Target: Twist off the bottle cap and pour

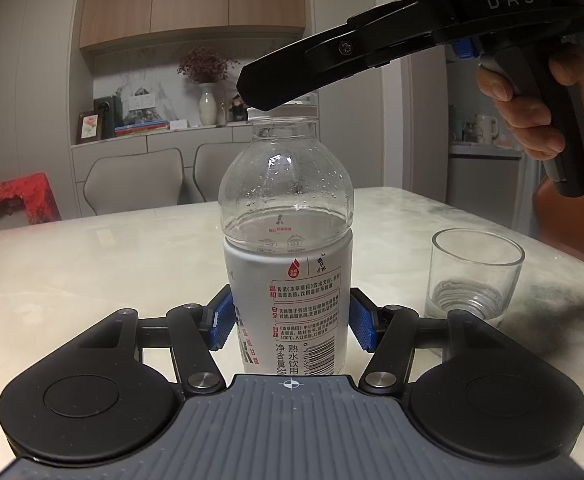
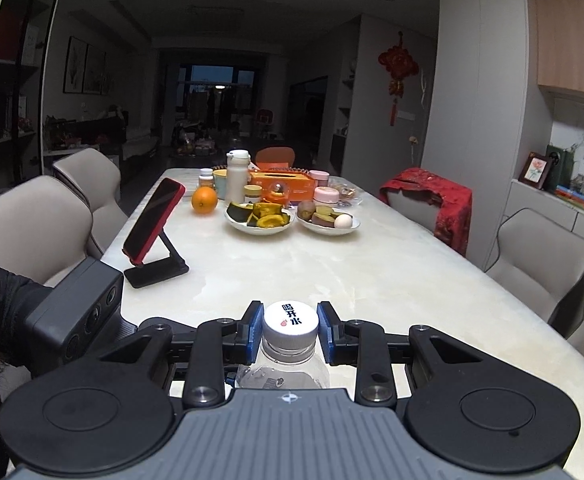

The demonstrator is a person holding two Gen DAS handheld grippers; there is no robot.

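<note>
A clear plastic water bottle with a white label stands upright on the marble table. My left gripper is shut on the bottle's lower body, its blue pads pressing both sides. My right gripper comes in from the upper right in the left wrist view and is shut on the white cap, blue pads against both sides. The cap sits on the bottle neck. An empty clear glass stands on the table to the right of the bottle.
Further down the table stand a red phone on a stand, an orange, two plates of food, a white flask and jars. Chairs line both sides. The left gripper's body sits at left.
</note>
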